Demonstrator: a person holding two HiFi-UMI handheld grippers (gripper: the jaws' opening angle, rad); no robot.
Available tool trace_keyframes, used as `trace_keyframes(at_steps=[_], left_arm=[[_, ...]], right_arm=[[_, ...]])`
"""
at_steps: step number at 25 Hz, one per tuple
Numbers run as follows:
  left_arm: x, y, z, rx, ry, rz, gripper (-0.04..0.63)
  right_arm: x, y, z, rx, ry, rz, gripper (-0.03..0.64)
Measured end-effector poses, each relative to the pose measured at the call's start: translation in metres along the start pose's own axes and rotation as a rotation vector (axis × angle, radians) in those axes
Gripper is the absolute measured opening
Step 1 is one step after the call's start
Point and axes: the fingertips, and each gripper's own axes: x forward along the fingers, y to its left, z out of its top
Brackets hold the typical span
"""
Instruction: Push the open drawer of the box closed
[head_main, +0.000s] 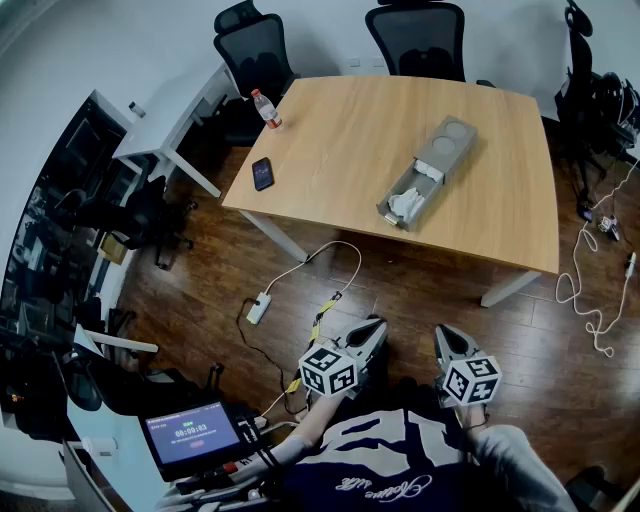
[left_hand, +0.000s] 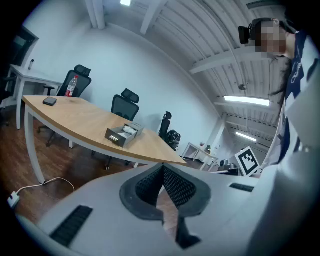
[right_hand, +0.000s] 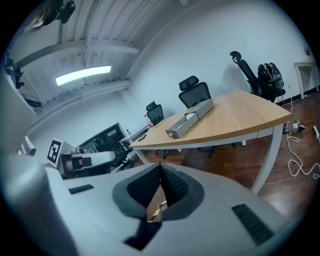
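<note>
A grey box (head_main: 443, 146) lies on the wooden table (head_main: 340, 140), its drawer (head_main: 408, 201) pulled out toward the near edge with white things inside. The left gripper view shows that box (left_hand: 124, 133) far off on the table top, and the right gripper view shows the box (right_hand: 189, 118) too. My left gripper (head_main: 368, 335) and right gripper (head_main: 446, 342) hang close to my body over the floor, well short of the table. Both are shut with nothing between the jaws, and their tips meet at the left gripper (left_hand: 162, 166) and right gripper (right_hand: 160, 165).
A phone (head_main: 262, 172) and a water bottle (head_main: 266, 109) sit on the table's left part. Office chairs (head_main: 415, 35) stand behind it. Cables and a power strip (head_main: 259, 306) lie on the wooden floor between me and the table. A tablet (head_main: 192, 433) sits at my lower left.
</note>
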Motion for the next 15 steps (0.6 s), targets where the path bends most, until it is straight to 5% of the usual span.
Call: trace_keyframes(at_steps=[4, 15], left_arm=[[0.008, 0.007, -0.001, 0.004, 0.0, -0.017, 0.002], [0.051, 0.141, 0.095, 0.04, -0.017, -0.05, 0.002]], right_arm=[[0.008, -0.003, -0.002, -0.009, 0.01, -0.001, -0.005], [0.151, -0.007, 0.066, -0.011, 0.023, -0.056, -0.005]])
